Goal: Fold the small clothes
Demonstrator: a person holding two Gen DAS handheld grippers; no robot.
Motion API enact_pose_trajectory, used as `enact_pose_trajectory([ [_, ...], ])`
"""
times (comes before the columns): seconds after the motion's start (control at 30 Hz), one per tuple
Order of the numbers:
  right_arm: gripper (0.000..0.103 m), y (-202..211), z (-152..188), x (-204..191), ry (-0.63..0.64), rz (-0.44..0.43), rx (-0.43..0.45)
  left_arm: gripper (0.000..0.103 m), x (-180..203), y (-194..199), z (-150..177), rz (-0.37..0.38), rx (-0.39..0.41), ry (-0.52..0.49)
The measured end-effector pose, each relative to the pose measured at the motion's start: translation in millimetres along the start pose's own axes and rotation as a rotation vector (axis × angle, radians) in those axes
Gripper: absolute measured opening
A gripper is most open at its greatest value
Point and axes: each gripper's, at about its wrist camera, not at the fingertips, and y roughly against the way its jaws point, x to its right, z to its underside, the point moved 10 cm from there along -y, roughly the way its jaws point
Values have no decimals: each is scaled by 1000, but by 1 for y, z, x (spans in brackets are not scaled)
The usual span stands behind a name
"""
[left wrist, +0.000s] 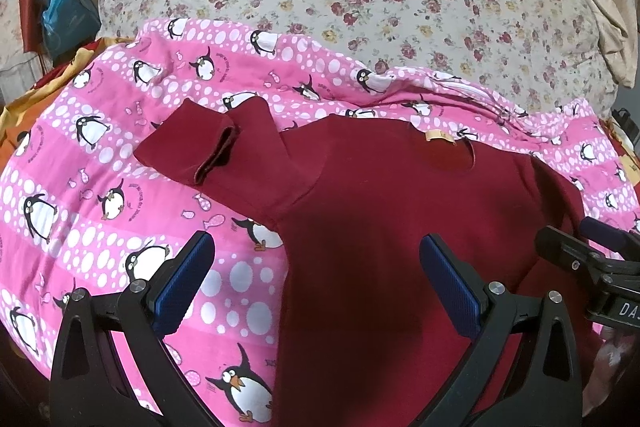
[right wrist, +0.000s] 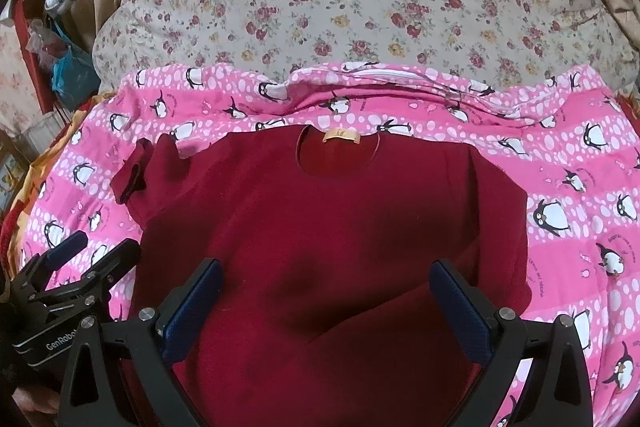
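Now the dark red long-sleeved top lies flat on the pink penguin-print blanket spread over the bed, neckline and tan label at the far end. Left gripper hovers over the garment's left edge, fingers spread wide, holding nothing. Right gripper hangs above the lower body of the top, fingers released too. One sleeve is folded back on itself at the left. Beyond sits a floral quilt.
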Motion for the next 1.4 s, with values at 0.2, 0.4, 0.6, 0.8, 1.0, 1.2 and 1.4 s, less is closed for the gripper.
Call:
enact_pose_trajectory([
  [0.2,102,-6,-2,-1,5,5,-8,102,-17,-5,-1,-24,-3,20],
  [0.4,102,-17,-2,-8,18,-4,-27,102,-58,-18,-6,-67,-8,70],
  [0.6,102,-33,-4,-25,52,-26,-49,102,-94,-42,-17,-104,-36,107],
  [0.8,102,-50,-2,-39,78,-53,-78,102,-124,-60,-27,-105,-49,209],
  [1.0,102,-64,2,-43,76,-75,-112,102,-131,-77,-42,-119,-39,221],
  [1.2,102,-70,4,-45,79,-90,-129,82,-124,-111,-45,-138,-104,138],
  [1.4,102,-73,4,-42,65,-97,-135,38,-128,-121,-45,-123,-137,135],
])
